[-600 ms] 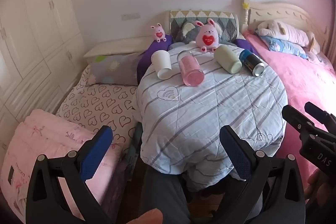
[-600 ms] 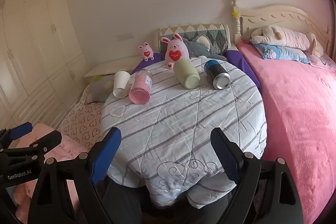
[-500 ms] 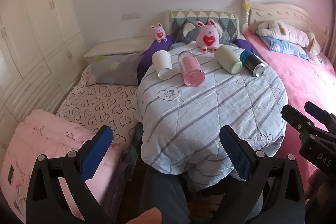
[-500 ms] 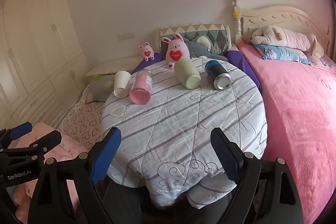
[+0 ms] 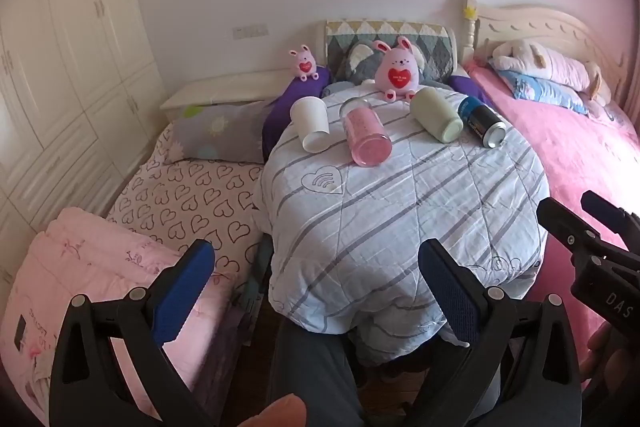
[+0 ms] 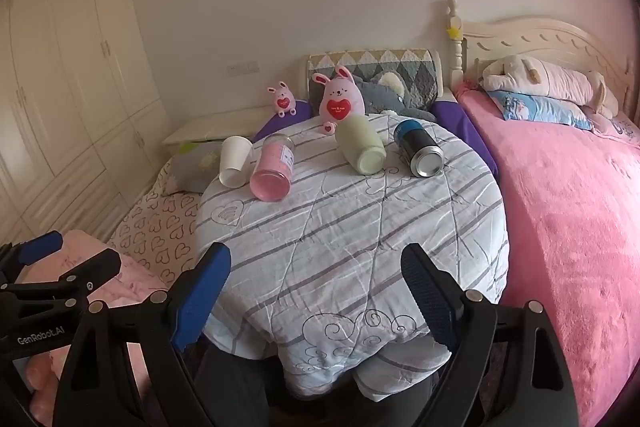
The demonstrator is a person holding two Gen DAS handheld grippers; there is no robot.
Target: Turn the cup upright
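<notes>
Several cups lie on their sides in a row at the far side of a round table (image 5: 400,211) (image 6: 352,227) with a striped cloth: a white paper cup (image 5: 310,123) (image 6: 235,161), a pink cup (image 5: 366,137) (image 6: 274,167), a pale green cup (image 5: 436,119) (image 6: 362,145) and a dark blue metal cup (image 5: 482,121) (image 6: 418,147). My left gripper (image 5: 316,283) is open and empty, low at the table's near edge. My right gripper (image 6: 316,287) is open and empty, also at the near edge, to the right of the left one.
A pink bunny plush (image 5: 396,73) (image 6: 338,99) sits at the table's back edge, a smaller one (image 5: 304,63) behind left. A pink bed (image 6: 568,195) lies to the right, a heart-pattern mattress (image 5: 188,199) to the left, wardrobes (image 6: 60,67) along the left wall.
Both views have shifted very slightly; the grippers stay open and far from the cups. Nothing on the table has moved.
</notes>
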